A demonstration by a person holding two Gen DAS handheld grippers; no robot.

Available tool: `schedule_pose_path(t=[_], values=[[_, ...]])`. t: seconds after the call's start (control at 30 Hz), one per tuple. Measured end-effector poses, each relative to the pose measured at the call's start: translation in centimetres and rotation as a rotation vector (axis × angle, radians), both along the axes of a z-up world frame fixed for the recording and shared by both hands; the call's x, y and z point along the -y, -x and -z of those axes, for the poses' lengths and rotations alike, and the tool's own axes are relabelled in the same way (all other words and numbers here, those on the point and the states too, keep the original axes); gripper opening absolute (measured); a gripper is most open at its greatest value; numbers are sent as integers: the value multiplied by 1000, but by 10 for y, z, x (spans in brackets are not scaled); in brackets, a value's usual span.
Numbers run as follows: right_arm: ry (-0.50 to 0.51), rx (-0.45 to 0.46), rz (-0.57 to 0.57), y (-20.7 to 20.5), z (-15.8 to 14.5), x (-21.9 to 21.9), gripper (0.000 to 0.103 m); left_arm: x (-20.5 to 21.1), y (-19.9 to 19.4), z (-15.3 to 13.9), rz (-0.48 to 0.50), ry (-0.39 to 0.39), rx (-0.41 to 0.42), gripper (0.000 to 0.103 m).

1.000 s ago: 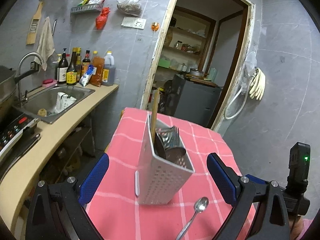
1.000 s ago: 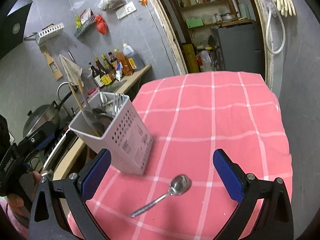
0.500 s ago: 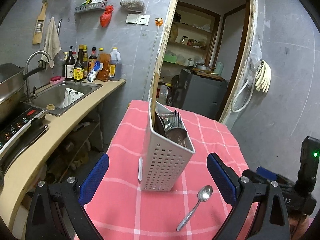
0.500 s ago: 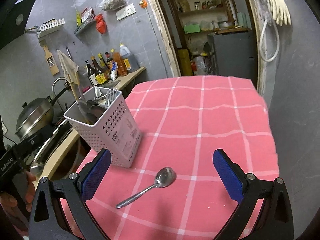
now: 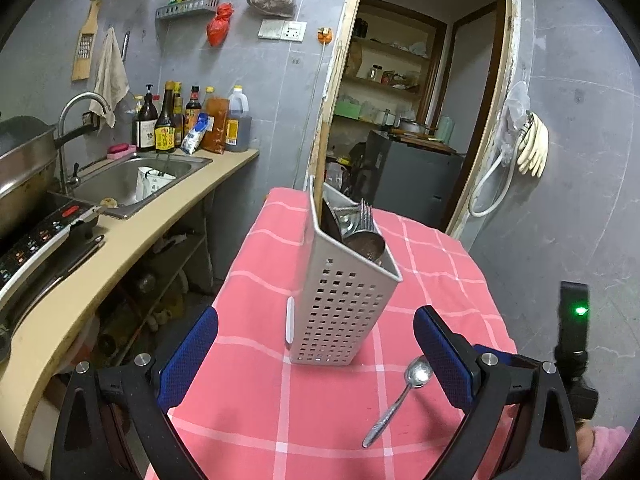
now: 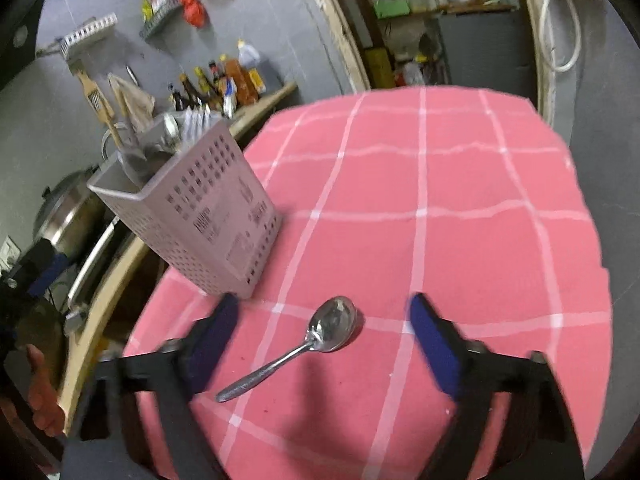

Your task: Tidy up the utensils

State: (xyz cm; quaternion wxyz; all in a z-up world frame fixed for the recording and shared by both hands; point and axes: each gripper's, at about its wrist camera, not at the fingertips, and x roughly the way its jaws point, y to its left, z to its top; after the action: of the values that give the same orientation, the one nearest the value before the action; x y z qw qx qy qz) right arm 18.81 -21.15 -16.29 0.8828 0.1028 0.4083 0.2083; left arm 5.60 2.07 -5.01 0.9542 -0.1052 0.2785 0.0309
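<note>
Over the tablecloth (image 6: 460, 184), right gripper (image 6: 324, 334) lowered, closing around spoon (image 6: 316, 340).

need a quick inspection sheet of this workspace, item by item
surface: table under a pink checked cloth, bare apart from the two items below
job's things: metal spoon lying flat on the cloth, bowl up; perforated utensil holder upright beside it, apart from the spoon, already holding forks, spoons and a wooden handle
clutter: nothing seen on the cloth
grippers: right gripper low over the spoon, jaws open either side of it and just been closing, pads not touching; left gripper open, facing the holder, holding nothing
cables: white hose looped on the wall by the doorway
surroundings: counter with sink, sauce bottles, wok, stove; open doorway to shelves
</note>
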Motion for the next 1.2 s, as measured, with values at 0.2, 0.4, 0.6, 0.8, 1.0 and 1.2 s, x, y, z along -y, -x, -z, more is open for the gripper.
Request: schedule_pose_path(t=[0.2,0.4,0.6,0.8,1.0,1.2], values=[[21,-46,-3,-11,17,-7,35,-5,-11,12,14,9,-22,98],[21,-81,-7,-18,22,-5,13,-7,-18,18,23,29,-40,98],[-19,-142,-29,-28,33,-4,13,-7,-20,13,41,16,-24,98],[-67,-113,-22,-20,26,-5,3,-10,-24,13,50,29,-21,98],[-86,5,-27,-2,-25,-10,2,-13,-27,12,68,36,-20,98],[-55,218,-63,19,-116,-18,2,-17,-21,-10,96,47,16,98]])
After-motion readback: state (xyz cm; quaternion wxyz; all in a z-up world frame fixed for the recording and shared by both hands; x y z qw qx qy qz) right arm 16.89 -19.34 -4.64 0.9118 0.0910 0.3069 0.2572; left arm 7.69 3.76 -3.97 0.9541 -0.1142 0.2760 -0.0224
